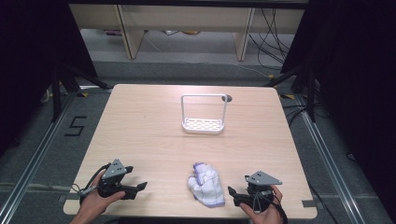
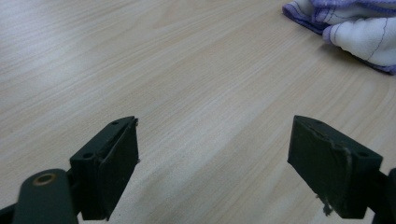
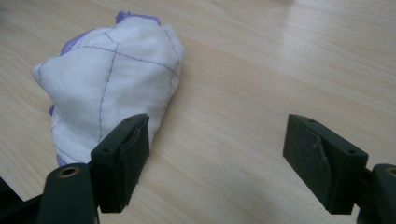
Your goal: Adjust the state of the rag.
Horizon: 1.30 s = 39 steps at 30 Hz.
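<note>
Landmark: the crumpled white cloth with purple stitching, bunched near the front edge of the wooden table.

Left of the cloth, well apart from it: left gripper, low over the table, jaws spread wide with bare wood between them. In the left gripper view the cloth lies off to the upper right of the gap, not in line with it.

Beyond the cloth, toward the far side of the table: a white wire-handled rack, standing upright and untouched.

Right of the cloth, just beside it: right gripper, jaws also apart and holding nothing. In the right gripper view the cloth sits behind the left jaw rather than between the two.

Risks, as judged:
- Closing the right gripper now would likely catch air, or nip only a loose fold.
- A grip on one fold could let the bundle unravel and drag.
- Pushing sideways could shove the cloth toward the table's front edge.
</note>
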Available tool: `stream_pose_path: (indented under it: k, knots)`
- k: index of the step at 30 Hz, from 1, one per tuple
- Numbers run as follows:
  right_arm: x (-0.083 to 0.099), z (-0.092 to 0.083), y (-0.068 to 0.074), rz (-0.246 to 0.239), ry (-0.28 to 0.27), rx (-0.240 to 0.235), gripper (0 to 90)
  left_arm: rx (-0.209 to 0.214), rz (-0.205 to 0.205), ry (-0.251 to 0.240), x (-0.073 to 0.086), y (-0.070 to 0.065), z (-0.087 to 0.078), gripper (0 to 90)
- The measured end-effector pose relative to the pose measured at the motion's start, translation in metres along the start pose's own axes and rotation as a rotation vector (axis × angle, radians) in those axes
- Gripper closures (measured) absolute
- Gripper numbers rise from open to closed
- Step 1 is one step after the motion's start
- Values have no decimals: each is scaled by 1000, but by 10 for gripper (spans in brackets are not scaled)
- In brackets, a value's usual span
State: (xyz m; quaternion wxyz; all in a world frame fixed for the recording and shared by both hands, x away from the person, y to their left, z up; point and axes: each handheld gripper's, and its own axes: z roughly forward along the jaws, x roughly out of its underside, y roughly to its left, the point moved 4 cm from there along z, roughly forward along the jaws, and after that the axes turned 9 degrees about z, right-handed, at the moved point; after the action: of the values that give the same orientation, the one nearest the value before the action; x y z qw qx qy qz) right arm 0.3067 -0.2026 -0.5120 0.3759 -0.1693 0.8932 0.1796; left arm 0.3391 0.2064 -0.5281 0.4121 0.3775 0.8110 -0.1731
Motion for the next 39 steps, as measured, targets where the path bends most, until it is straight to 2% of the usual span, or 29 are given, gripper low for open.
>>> stream_pose_path:
  k: [3, 6, 7, 8, 9, 12, 15, 16, 17, 18, 20, 22, 23, 24, 26, 27, 31, 33, 34, 35, 37, 38, 39]
  knots:
    - [-1, 0, 1, -2, -6, 0, 248, -9, 6, 1, 0, 0, 0, 155]
    - [-3, -2, 3, 7, -2, -9, 256, -7, -7, -10, -1, -1, 0, 155]
    - [-6, -2, 4, -6, -19, -18, 267, -7, -7, -10, -1, -1, 1, 155]
    - [-6, -2, 4, -6, -19, -18, 267, -5, 8, -4, 0, 0, 0, 155]
    - [-9, -2, 6, -14, -24, -17, 273, -7, -6, -14, -1, -1, 1, 155]
    - [-13, -3, 10, -9, -23, -22, 282, -8, -7, -8, -1, -1, 0, 155]
    - [-21, -2, 19, -36, -38, -44, 282, -1, -4, 5, -1, 0, -1, 155]
    - [-23, 0, 20, -64, -39, -45, 282, -2, -5, 2, -1, 0, -1, 155]
    - [-25, 0, 23, -61, -35, -45, 283, -2, -5, 7, -1, 0, -1, 155]
    - [-29, 3, 30, -78, -18, -57, 296, -9, -5, 0, -1, -1, 0, 156]
    - [-30, 4, 33, -76, -12, -62, 302, -9, -5, -1, -1, -1, 0, 156]
    - [-35, 8, 41, -113, 0, -79, 320, -8, -6, -6, -1, -1, 0, 157]
    - [-35, 8, 41, -113, 0, -79, 320, -9, -6, -2, -1, -1, 0, 157]
    - [-41, 12, 46, -155, -8, -85, 340, -7, -4, 1, -1, -1, 0, 157]
    - [-42, 14, 48, -165, -7, -86, 345, -7, -7, -1, -1, -1, 0, 157]
    - [-49, 19, 56, -179, 0, -101, 362, -3, -5, 6, -1, -1, -1, 157]
    - [-57, 27, 67, -211, 1, -109, 375, -9, -5, 5, -1, -1, -1, 158]
    - [-61, 36, 74, -240, 21, -118, 373, -6, -6, 5, -1, 0, 0, 157]
    - [-63, 40, 79, -234, 29, -117, 374, -9, -6, 5, -1, -1, 0, 158]
    - [-65, 51, 86, -274, 66, -107, 383, -8, -4, 6, -1, -1, -1, 158]
    - [-66, 55, 88, -286, 71, -103, 385, -4, -5, 4, -1, 0, -1, 158]
    - [-66, 60, 90, -280, 86, -86, 387, -3, -5, 4, -1, -1, -1, 158]
    - [-66, 64, 91, -280, 103, -82, 394, 4, 10, 18, 0, 0, -2, 159]
